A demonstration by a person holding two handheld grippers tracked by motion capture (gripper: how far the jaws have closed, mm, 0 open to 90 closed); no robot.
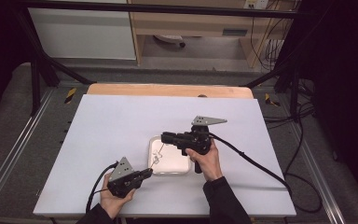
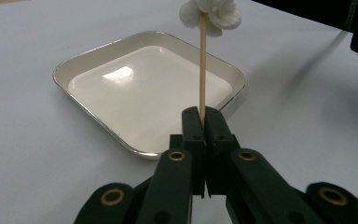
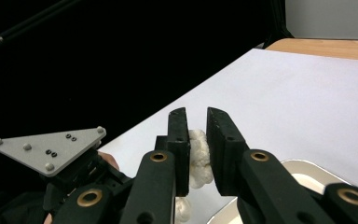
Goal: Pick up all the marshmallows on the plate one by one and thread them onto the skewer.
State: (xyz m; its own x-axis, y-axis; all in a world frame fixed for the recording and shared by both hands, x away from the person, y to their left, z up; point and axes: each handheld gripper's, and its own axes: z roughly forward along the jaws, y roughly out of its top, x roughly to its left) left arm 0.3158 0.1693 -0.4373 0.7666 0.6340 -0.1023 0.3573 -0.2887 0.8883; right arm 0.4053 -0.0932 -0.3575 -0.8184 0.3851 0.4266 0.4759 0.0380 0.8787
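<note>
On the white worktop (image 1: pixel 121 121) sits a shallow square tray (image 2: pixel 98 49) with round corners, a shiny metal rim and a smooth cream inside. The left claw (image 2: pixel 203 122) is low, near the person's edge of the worktop, just beside the tray's near corner. Its two black jaws are pressed together on a thin, straight wooden stick (image 2: pixel 202 65). The stick points up and out over the tray. At the far end of the stick are soft white lumps (image 2: pixel 210 13), puffy and bumpy like little clouds. The right claw (image 3: pixel 196 140) comes in from the other side, above the tray. Its flat black jaws stand on each side of one white lump (image 3: pixel 199 158), with a small gap showing on one side, so I cannot tell if they are squeezing it. Another white lump (image 3: pixel 182 210) shows lower down, under the jaws. A grey plate (image 3: pixel 51 148) with three corners sits on top of the left claw. Each hand (image 1: pixel 209 161) wraps around a black handle, and a black cable (image 1: pixel 256 163) trails away across the worktop.
</note>
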